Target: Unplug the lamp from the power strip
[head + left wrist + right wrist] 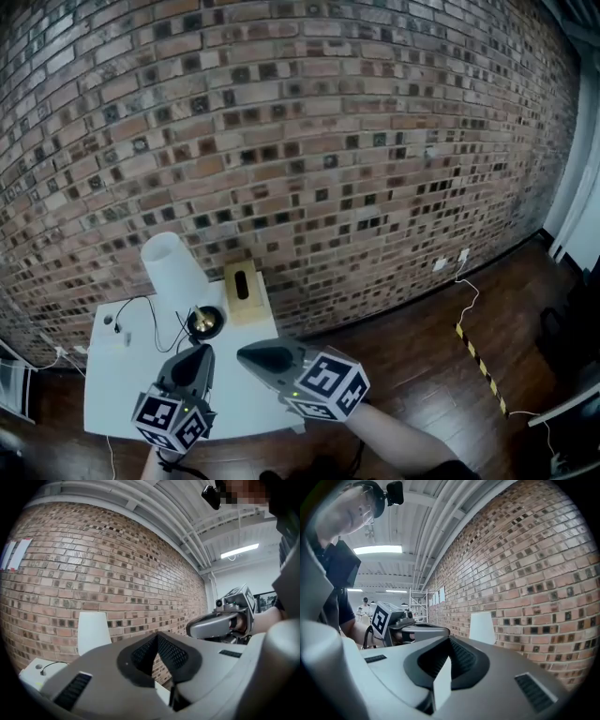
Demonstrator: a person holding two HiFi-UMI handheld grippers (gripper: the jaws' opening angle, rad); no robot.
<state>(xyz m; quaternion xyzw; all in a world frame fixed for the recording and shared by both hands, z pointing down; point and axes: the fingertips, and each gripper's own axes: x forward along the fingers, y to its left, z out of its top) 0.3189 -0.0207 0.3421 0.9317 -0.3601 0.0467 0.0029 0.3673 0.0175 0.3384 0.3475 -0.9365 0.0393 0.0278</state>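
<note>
Both clenched on nothing, my left hand-held gripper (198,353) and right hand-held gripper (247,353) hang over the tabletop's (122,398) near edge; lamp (173,267) at far edge, power strip (117,331) by far-left corner, plug seating unreadable, so this fits approach or withdrawal.

Lamp (174,267), box (244,292) along table (122,394) back (brick wall (328,141) behind), front open

Power strip: can't pick it out, and the small white bits at the table's (117,384) left edge are too tiny to tell.
Cord (141,302): thin black loop, plug end lost.
Lamp (93,631): shade only in both gripper views, base hidden behind the gripper bodies.
Table's near edge: partly covered by left gripper (201,350) and right gripper (242,352).
Right forearm (403,439): runs off the bottom edge.
</note>
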